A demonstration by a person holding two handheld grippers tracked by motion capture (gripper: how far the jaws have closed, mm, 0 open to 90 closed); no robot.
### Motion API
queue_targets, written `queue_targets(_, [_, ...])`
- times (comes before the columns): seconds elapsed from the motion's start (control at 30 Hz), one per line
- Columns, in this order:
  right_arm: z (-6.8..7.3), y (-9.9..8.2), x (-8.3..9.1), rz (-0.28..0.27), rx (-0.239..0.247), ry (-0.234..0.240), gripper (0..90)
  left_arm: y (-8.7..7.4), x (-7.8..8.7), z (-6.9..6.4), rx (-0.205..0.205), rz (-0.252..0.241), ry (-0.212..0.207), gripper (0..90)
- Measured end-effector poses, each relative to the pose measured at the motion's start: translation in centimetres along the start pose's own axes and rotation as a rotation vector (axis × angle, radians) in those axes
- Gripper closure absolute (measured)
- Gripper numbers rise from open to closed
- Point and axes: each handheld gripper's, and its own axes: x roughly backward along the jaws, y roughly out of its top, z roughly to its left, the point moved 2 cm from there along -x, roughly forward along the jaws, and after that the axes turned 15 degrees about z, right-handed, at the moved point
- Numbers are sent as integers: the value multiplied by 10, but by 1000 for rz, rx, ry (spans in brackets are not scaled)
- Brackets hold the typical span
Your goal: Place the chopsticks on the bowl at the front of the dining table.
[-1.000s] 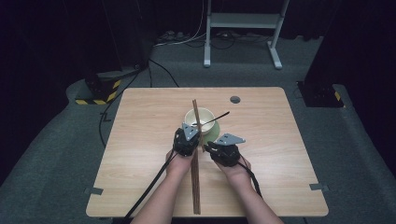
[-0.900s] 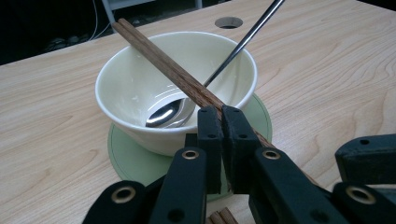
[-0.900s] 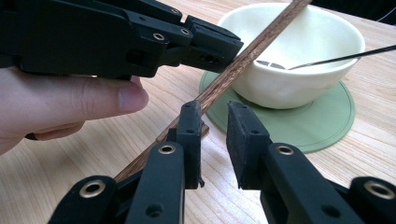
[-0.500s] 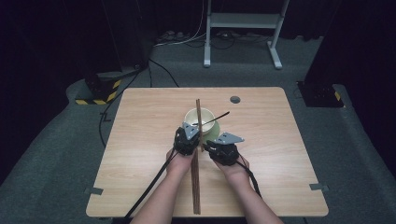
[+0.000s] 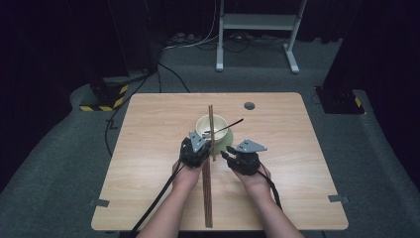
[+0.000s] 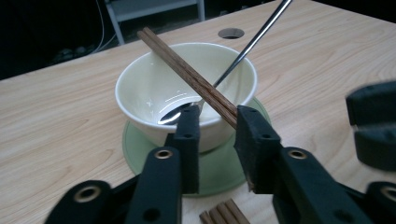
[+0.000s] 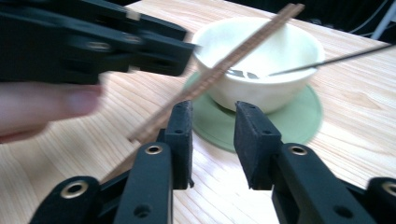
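A cream bowl (image 5: 212, 130) (image 6: 154, 84) (image 7: 261, 88) stands on a green saucer (image 6: 140, 149) (image 7: 289, 116) at mid-table. A metal spoon (image 6: 243, 51) (image 7: 327, 60) leans in it, handle toward the far right. A pair of brown chopsticks (image 5: 211, 124) (image 6: 187, 72) (image 7: 233, 56) lies across the bowl's rim. Its near end reaches my left gripper (image 5: 202, 145) (image 6: 217, 116), whose jaws have just been opening; they stand apart, with the chopsticks' end against the right jaw. My right gripper (image 5: 226, 153) (image 7: 212, 109), its jaws also just opening, has nothing between them and sits right of the chopsticks.
A bundle of several more chopsticks (image 5: 207, 198) (image 6: 224, 215) lies on the wooden table (image 5: 297, 163) between my forearms, running to the front edge. A round hole (image 5: 249, 105) is in the tabletop behind the bowl.
The far tip of the chopsticks over the bowl has shifted slightly to the right. Both hands have stayed where they were.
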Motion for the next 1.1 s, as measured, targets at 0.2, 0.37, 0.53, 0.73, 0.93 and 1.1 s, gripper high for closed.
queue_targets(0.2, [-15,-6,6,-3,-44,-24,658,-25,23,-16,-48,-32,-17,593])
queue_targets(0.37, [-18,-8,7,-3,-55,-28,656,-40,28,-32,-102,-22,-5,556])
queue_targets(0.53, [-19,-9,6,7,-57,-28,657,-44,24,-35,-113,-5,3,581])
queue_targets(0.73, [-20,-10,7,2,-60,-28,657,-46,21,-37,-116,7,6,609])
queue_targets(0.93, [-20,-10,7,-1,-58,-29,657,-45,19,-35,-111,4,6,625])
queue_targets(1.1, [-20,-10,7,1,-59,-28,657,-44,17,-34,-117,6,5,633])
